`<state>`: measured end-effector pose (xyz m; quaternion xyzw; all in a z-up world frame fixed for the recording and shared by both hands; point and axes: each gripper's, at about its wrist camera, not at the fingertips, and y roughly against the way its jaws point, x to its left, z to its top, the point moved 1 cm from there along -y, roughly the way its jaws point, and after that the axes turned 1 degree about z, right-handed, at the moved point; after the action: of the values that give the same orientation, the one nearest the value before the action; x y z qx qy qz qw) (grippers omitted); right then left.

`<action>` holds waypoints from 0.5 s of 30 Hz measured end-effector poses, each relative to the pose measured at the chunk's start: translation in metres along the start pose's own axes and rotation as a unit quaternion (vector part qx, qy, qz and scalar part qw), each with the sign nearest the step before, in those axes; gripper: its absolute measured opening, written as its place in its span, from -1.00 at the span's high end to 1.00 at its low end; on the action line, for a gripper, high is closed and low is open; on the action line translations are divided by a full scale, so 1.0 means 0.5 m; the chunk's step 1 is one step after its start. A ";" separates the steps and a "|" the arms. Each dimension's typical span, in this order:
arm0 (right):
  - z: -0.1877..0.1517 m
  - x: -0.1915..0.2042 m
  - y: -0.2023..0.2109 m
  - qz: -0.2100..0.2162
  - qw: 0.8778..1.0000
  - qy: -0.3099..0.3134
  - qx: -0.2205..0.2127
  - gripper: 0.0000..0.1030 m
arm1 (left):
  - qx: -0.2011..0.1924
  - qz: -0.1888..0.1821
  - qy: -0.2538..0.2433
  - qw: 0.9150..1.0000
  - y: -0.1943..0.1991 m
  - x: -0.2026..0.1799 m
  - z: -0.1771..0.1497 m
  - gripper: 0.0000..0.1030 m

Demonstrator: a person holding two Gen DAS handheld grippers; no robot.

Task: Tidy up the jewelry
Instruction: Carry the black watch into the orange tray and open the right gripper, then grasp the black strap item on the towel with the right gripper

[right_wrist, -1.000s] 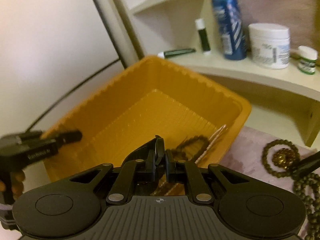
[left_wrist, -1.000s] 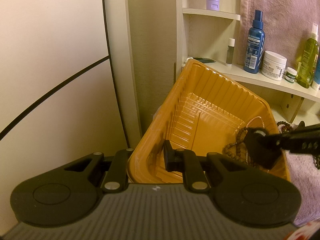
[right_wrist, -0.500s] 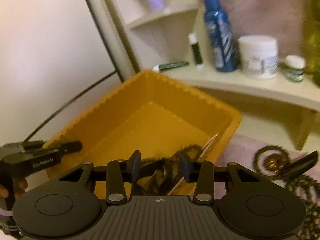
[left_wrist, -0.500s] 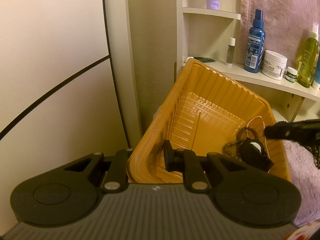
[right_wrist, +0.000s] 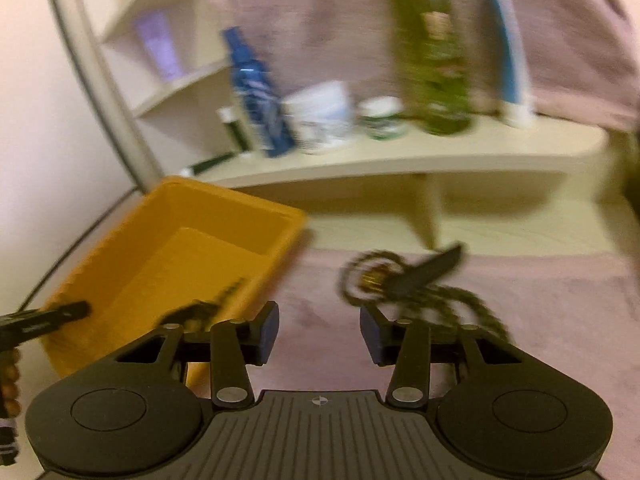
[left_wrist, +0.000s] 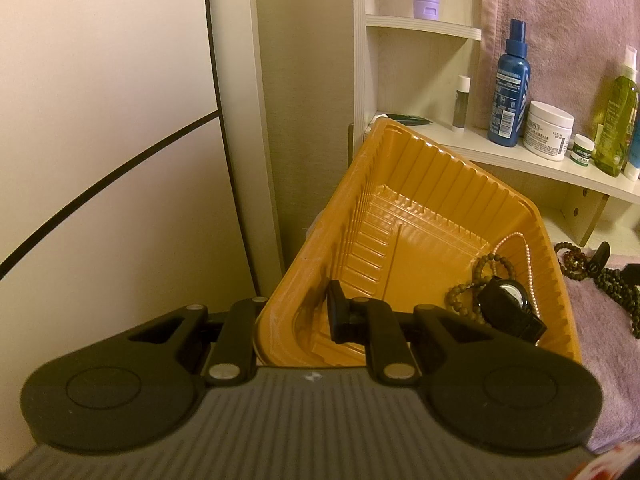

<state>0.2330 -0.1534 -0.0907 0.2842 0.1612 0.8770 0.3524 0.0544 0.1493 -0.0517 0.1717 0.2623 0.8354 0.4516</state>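
Observation:
My left gripper (left_wrist: 294, 318) is shut on the near rim of the orange tray (left_wrist: 400, 184) and holds it tilted. Inside the tray lie a black watch (left_wrist: 508, 308), a brown bead bracelet (left_wrist: 466, 300) and a thin pearl chain (left_wrist: 528, 264). My right gripper (right_wrist: 319, 334) is open and empty above the pink towel (right_wrist: 320, 280), right of the tray (right_wrist: 132, 276). More dark bead strands (right_wrist: 452, 300) and a black clip (right_wrist: 428, 272) lie on the towel just beyond it; they also show in the left wrist view (left_wrist: 600, 276). The right wrist view is blurred.
A low shelf (left_wrist: 520, 156) behind the tray holds a blue spray bottle (left_wrist: 510, 92), a white cream jar (left_wrist: 548, 130), a small green-lidded pot (left_wrist: 583, 150) and a green bottle (left_wrist: 614, 116). A white wall panel (left_wrist: 108, 120) stands at the left.
My right gripper opened, let the black watch drop into the tray, and pulled back to the right over the towel. The left gripper and tray have not moved.

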 end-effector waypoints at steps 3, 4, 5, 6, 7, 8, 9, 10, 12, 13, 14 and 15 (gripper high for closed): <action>-0.002 -0.036 0.006 -0.023 1.000 -0.008 -0.001 0.06 | 0.000 0.000 0.000 1.000 0.000 0.000 0.000 0.72; 0.001 -0.046 0.007 -0.029 1.000 -0.007 -0.003 -0.01 | 0.000 0.000 0.000 1.000 0.000 0.001 0.001 0.72; 0.002 -0.053 0.005 -0.034 0.999 -0.006 -0.004 -0.15 | 0.000 0.000 0.000 1.000 0.000 0.001 0.001 0.72; 0.007 -0.063 0.003 -0.037 0.999 -0.006 -0.006 -0.21 | 0.000 0.000 0.000 1.000 0.000 0.001 0.001 0.72; 0.012 -0.073 -0.001 -0.037 0.999 -0.007 -0.008 -0.26 | 0.000 0.000 0.000 1.000 0.000 0.001 0.001 0.72; 0.017 -0.081 -0.006 -0.038 0.999 -0.007 -0.008 -0.28 | 0.000 0.000 0.000 1.000 0.000 0.001 0.001 0.72; 0.022 -0.088 -0.009 -0.037 0.999 -0.002 -0.011 -0.31 | 0.000 0.000 0.000 1.000 0.000 0.001 0.001 0.72; 0.027 -0.094 -0.013 -0.034 0.999 0.008 -0.013 -0.38 | 0.000 0.000 0.000 1.000 0.000 0.001 0.000 0.72; 0.036 -0.101 -0.028 -0.032 0.999 0.029 -0.005 -0.63 | 0.001 0.000 0.001 1.000 0.001 0.001 0.001 0.72; 0.038 -0.104 -0.036 -0.029 0.999 0.041 -0.002 -0.71 | 0.001 0.000 0.000 1.000 0.001 0.001 0.001 0.72; 0.042 -0.107 -0.045 -0.029 0.998 0.056 0.004 -0.73 | 0.001 0.000 0.000 1.000 0.001 0.001 0.001 0.72; 0.043 -0.111 -0.055 -0.027 0.997 0.066 0.009 -0.73 | 0.001 0.000 0.000 1.000 0.001 0.001 0.001 0.72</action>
<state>0.2932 -0.1715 -0.1086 0.2239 0.1994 0.8825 0.3625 0.0541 0.1497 -0.0508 0.1721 0.2630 0.8353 0.4510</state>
